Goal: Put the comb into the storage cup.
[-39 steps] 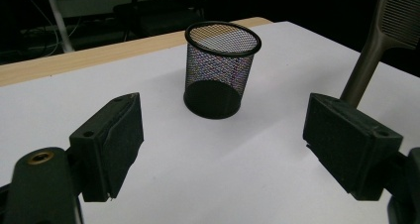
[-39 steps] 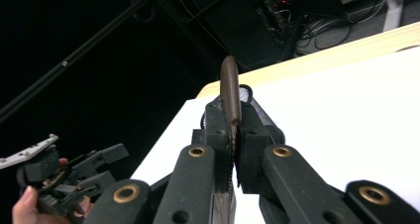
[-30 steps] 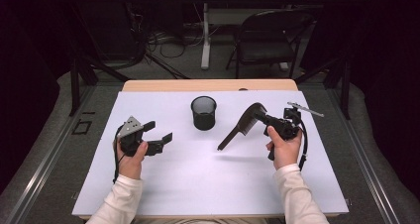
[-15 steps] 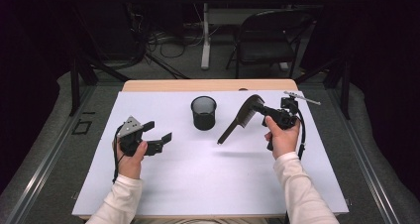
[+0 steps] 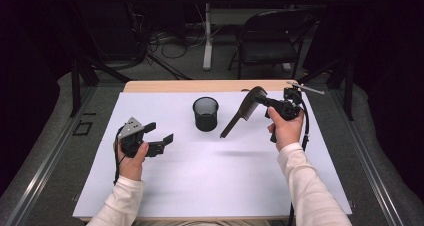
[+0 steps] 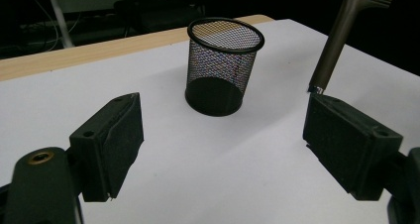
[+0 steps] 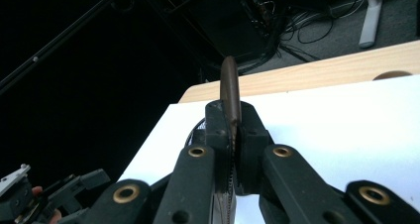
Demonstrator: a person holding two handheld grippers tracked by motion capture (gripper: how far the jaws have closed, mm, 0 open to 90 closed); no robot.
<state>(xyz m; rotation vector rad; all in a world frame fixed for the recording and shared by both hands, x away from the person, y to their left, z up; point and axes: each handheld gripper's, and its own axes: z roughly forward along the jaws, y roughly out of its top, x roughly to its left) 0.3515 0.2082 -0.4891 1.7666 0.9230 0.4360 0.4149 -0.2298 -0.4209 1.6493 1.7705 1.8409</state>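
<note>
A: Comb's (image 5: 244, 111) position?

B: Clamped at its toothed end in the right gripper (image 5: 276, 107), above the table's (image 5: 210, 186) far right; long axis slants, handle pointing down-left; teeth partly hidden by the jaws.

A: Surroundings?

B: Mesh cup (image 5: 205, 114) just left of the handle tip; left gripper (image 5: 159, 137) spread apart, empty.

Laboratory or studio workspace; dark surround, floor cables (image 5: 165, 41), folding chair (image 5: 272, 41), white-covered table (image 5: 200, 186), metal stands (image 5: 75, 81).
</note>
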